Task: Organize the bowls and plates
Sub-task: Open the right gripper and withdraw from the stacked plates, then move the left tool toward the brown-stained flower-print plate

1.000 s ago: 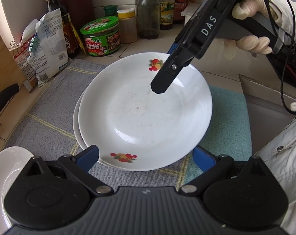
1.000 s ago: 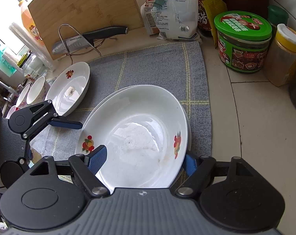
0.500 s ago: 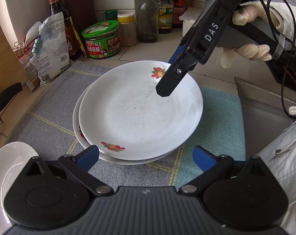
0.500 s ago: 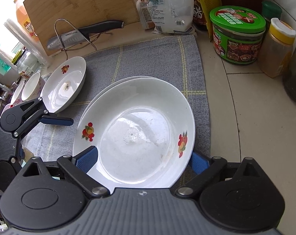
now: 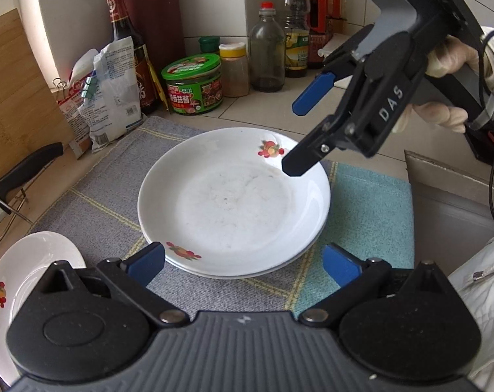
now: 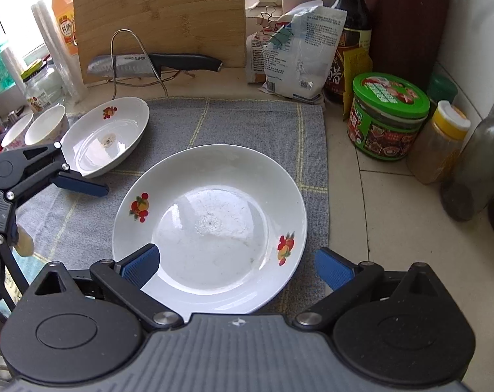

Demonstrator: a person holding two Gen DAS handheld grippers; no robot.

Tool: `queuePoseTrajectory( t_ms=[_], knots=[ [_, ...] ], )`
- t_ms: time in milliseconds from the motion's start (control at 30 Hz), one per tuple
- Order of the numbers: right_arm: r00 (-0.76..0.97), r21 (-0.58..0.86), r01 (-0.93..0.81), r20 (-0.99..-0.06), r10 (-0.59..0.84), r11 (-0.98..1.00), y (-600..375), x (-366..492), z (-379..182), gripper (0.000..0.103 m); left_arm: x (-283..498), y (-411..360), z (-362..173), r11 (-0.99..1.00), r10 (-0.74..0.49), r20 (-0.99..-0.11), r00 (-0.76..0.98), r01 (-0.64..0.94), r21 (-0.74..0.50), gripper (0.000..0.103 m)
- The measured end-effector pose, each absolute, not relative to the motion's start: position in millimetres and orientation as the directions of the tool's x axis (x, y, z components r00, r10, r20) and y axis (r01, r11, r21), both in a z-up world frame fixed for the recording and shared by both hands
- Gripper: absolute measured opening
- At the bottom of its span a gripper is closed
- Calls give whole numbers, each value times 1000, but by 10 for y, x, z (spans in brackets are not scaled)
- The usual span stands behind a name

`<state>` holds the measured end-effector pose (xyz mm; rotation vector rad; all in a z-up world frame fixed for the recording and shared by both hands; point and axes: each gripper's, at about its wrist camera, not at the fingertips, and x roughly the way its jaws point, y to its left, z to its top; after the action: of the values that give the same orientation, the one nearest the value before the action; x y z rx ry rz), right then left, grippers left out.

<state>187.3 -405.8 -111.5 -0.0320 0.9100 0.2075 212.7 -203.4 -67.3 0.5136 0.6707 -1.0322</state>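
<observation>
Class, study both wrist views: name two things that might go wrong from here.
1. The top plate sits off-centre on the plate beneath; a nudge from the open right gripper may slide it.
2. The knife lies near the smaller plate, so reaching there risks hitting it.

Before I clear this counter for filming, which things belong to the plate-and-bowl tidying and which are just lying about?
Part of the job:
stacked plates
single plate
bowls
left gripper, open
right gripper, open

Just lying about:
knife
cutting board
green-lidded jar
soy sauce bottle
clipped bags
yellow-capped jar
</observation>
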Motion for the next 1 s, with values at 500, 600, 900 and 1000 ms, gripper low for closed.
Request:
queuePoseTrajectory(
  t_ms=[500,600,900,1000],
  knots=[
    [731,-80,-241,-671,127,967,-3624,1730,-1099,103,1807,-1831,-558,752,-419,-672,611,648,120,102],
    [737,-49,-255,-657,161,966,-3514,1732,-1100,103,1770,-1687,-533,810,-366,-675,641,576,107,102],
    [742,-58,-241,-654,145,969,-3039,1745,-1138,103,1874,-1048,-535,898,-301,-662,686,438,46,102],
    [744,-95,-211,-662,97,973,-2790,1768,-1165,103,1919,-770,-567,894,-309,-656,689,445,46,102]
  ],
)
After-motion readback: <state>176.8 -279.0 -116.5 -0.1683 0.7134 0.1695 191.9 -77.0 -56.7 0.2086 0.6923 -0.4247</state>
